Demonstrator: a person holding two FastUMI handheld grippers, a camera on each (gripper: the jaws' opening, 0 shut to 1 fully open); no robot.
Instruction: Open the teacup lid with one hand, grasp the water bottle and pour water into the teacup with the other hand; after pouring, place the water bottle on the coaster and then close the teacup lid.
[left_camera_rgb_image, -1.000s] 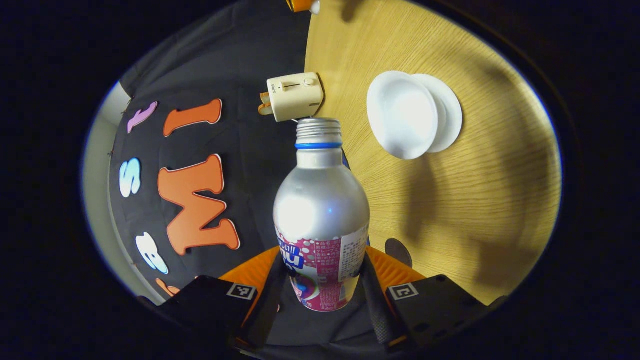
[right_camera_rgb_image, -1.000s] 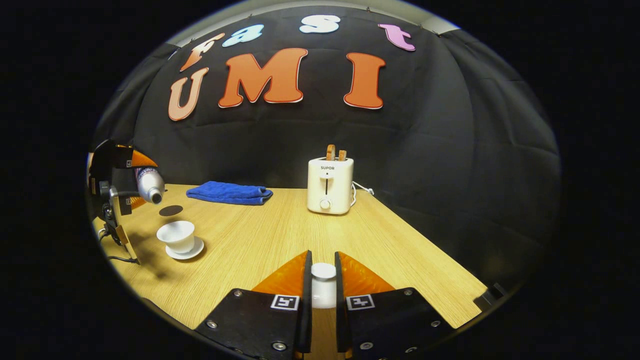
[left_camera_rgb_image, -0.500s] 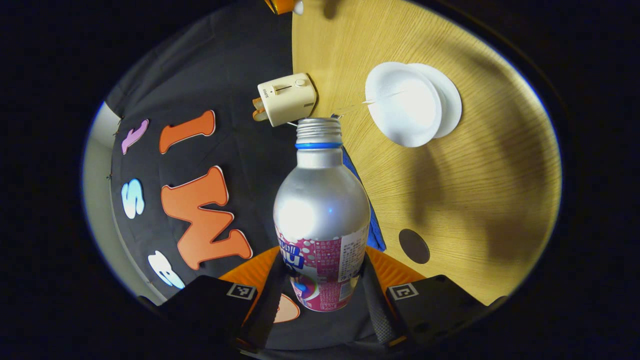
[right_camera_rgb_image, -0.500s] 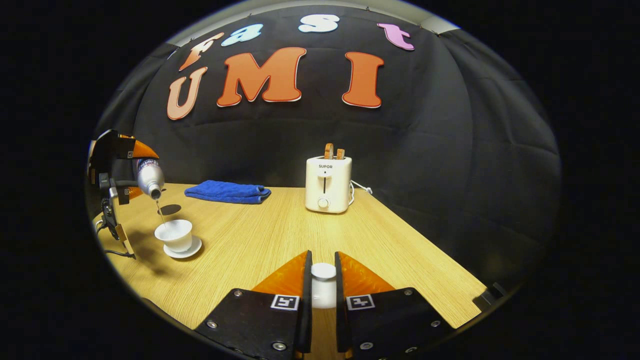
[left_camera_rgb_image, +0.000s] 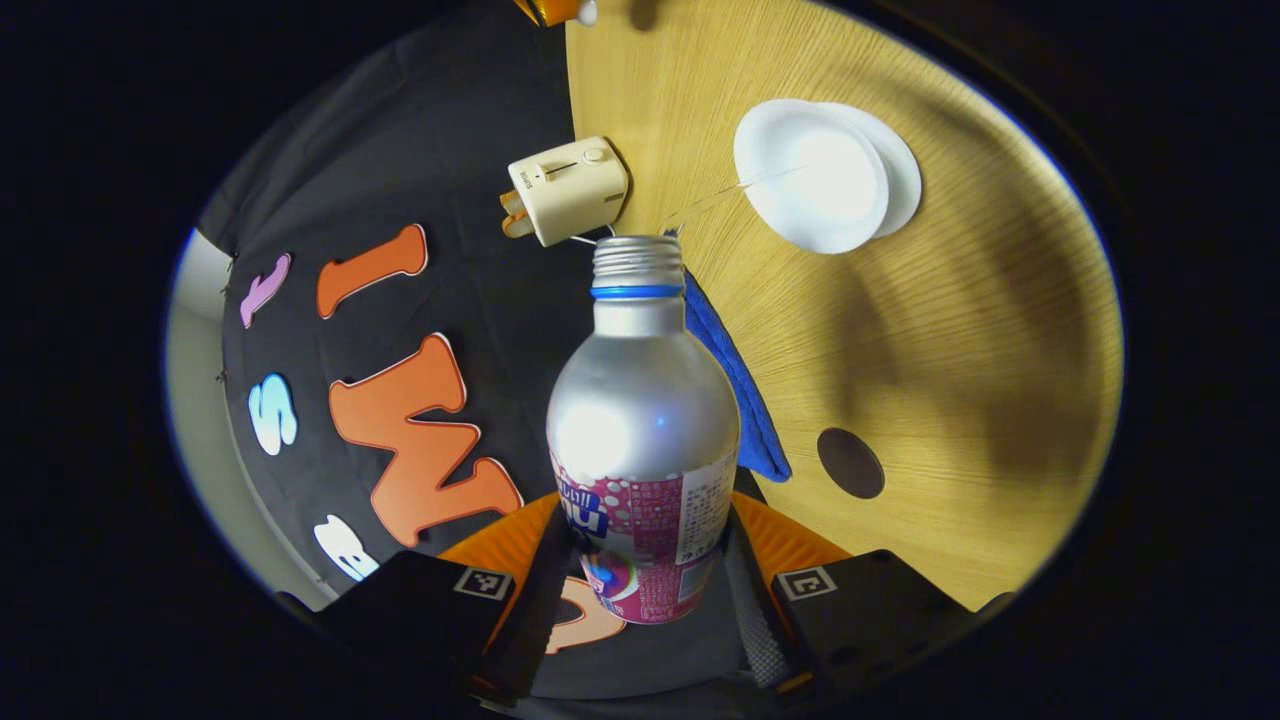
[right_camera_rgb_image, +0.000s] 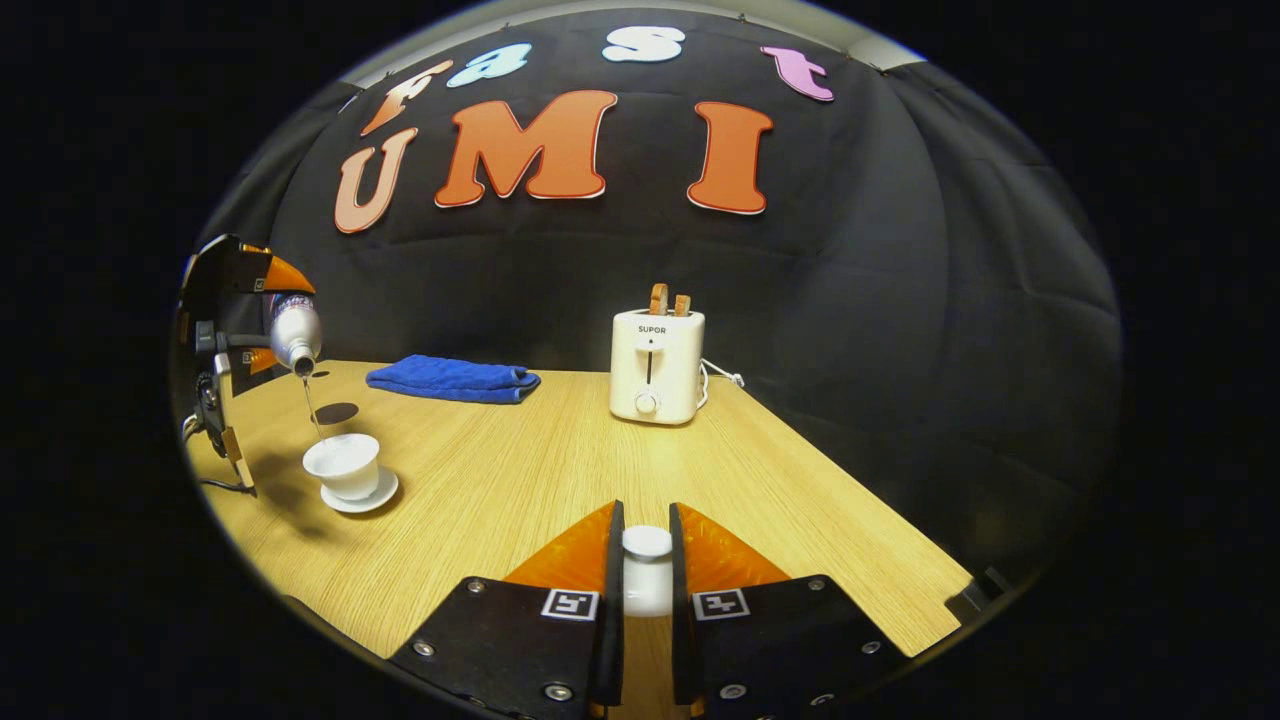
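My left gripper (left_camera_rgb_image: 645, 545) is shut on a silver water bottle (left_camera_rgb_image: 640, 420) with a pink label, tilted mouth-down above the table. A thin stream of water runs from its open mouth into the white teacup (left_camera_rgb_image: 810, 175) on its saucer (left_camera_rgb_image: 900, 180). In the right gripper view the same bottle (right_camera_rgb_image: 295, 342) pours into the teacup (right_camera_rgb_image: 342, 465) at the far left, held by the left gripper (right_camera_rgb_image: 262, 318). My right gripper (right_camera_rgb_image: 646, 530) is shut on the white teacup lid (right_camera_rgb_image: 647, 585), held above the table's near side. The dark round coaster (right_camera_rgb_image: 337, 412) lies behind the cup.
A cream toaster (right_camera_rgb_image: 655, 365) with two slices in it stands at the back of the wooden table (right_camera_rgb_image: 560, 470). A folded blue cloth (right_camera_rgb_image: 452, 380) lies at the back left, near the coaster (left_camera_rgb_image: 850, 463). The table's right edge runs close past the toaster.
The bottle has tipped further and risen a little; a stream of water now runs into the teacup. The right gripper with the lid has stayed put.
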